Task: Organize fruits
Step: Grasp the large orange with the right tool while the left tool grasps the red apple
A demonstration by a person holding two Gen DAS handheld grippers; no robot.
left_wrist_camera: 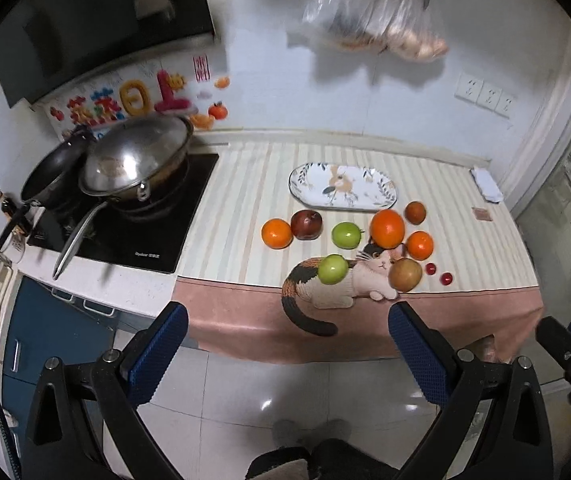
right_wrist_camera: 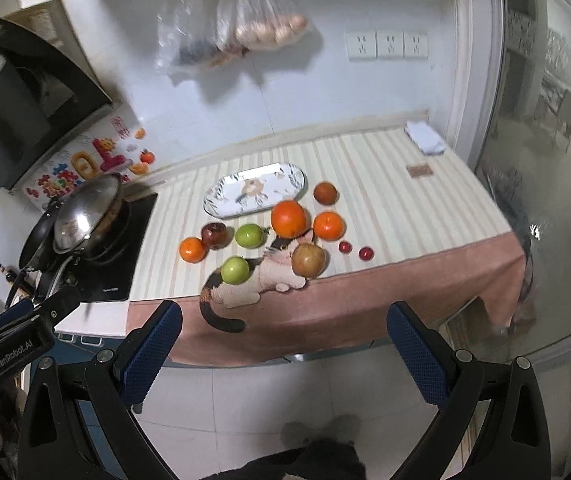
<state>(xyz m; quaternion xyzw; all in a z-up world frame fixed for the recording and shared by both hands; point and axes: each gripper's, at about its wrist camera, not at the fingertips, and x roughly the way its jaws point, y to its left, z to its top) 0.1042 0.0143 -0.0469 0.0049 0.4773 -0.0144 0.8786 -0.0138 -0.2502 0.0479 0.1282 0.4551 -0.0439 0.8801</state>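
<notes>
fruits (left_wrist_camera: 387,228) sit loose on the tabletop (left_wrist_camera: 245,200), oranges, green apples, plate (left_wrist_camera: 343,186) at 12 o'clock; left tongs (left_wrist_camera: 287,330) and right tongs (right_wrist_camera: 284,327) wide open, empty.

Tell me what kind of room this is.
A home kitchen, most likely: a lidded wok sits on a black cooktop under a range hood, with fruit and an oval plate on the cloth-covered counter.
</notes>
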